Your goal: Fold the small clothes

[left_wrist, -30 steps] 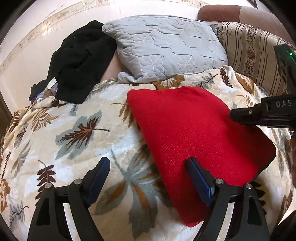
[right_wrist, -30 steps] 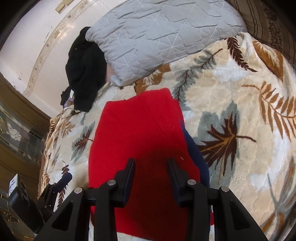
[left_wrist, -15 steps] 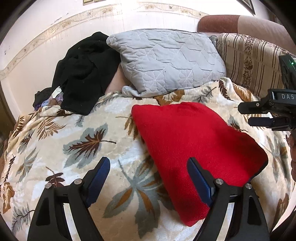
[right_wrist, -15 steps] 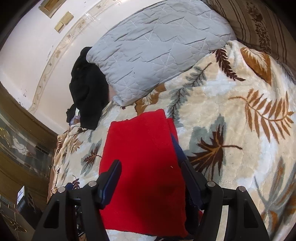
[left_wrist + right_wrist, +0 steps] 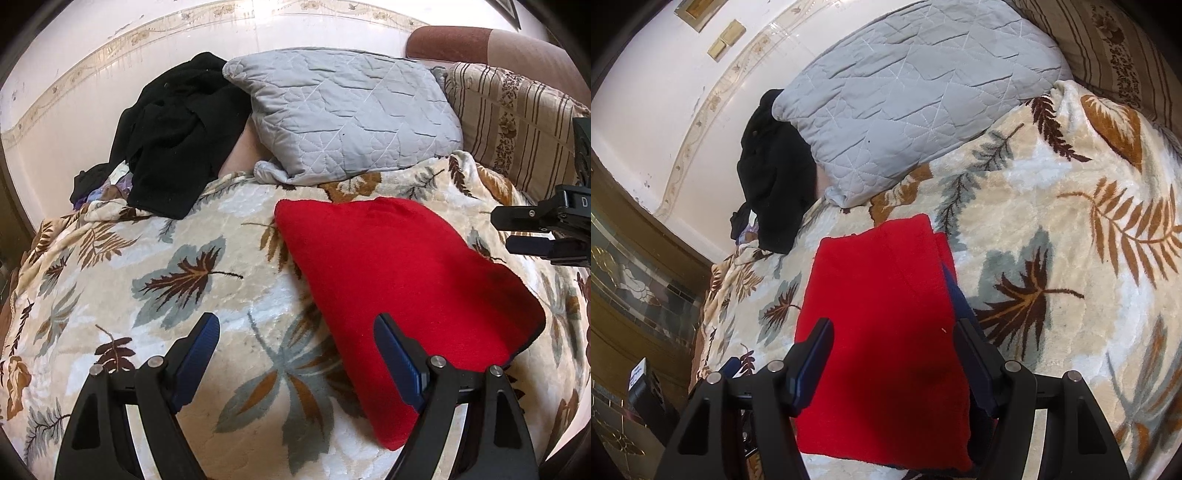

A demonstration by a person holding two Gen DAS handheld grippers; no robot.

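A folded red garment (image 5: pixel 402 280) lies flat on the leaf-patterned blanket (image 5: pixel 155 288); a dark blue edge shows along its right side in the right wrist view (image 5: pixel 960 295). My left gripper (image 5: pixel 295 339) hovers open above the garment's left edge, one finger (image 5: pixel 395 354) over the red cloth and the other over the blanket. My right gripper (image 5: pixel 894 347) stands open over the near part of the red garment (image 5: pixel 882 314), nothing pinched between its pads. The right gripper also shows at the right edge of the left wrist view (image 5: pixel 532 229).
A grey quilted pillow (image 5: pixel 343 110) and a black garment heap (image 5: pixel 177 136) lie at the far side by the wall. A striped cushion (image 5: pixel 517 125) sits at the right. A wooden panel with glass (image 5: pixel 635 288) stands left of the bed.
My right gripper has opened wide and pulled back a little from the red garment, which stays lying folded. The left gripper has tilted up slightly, still open.
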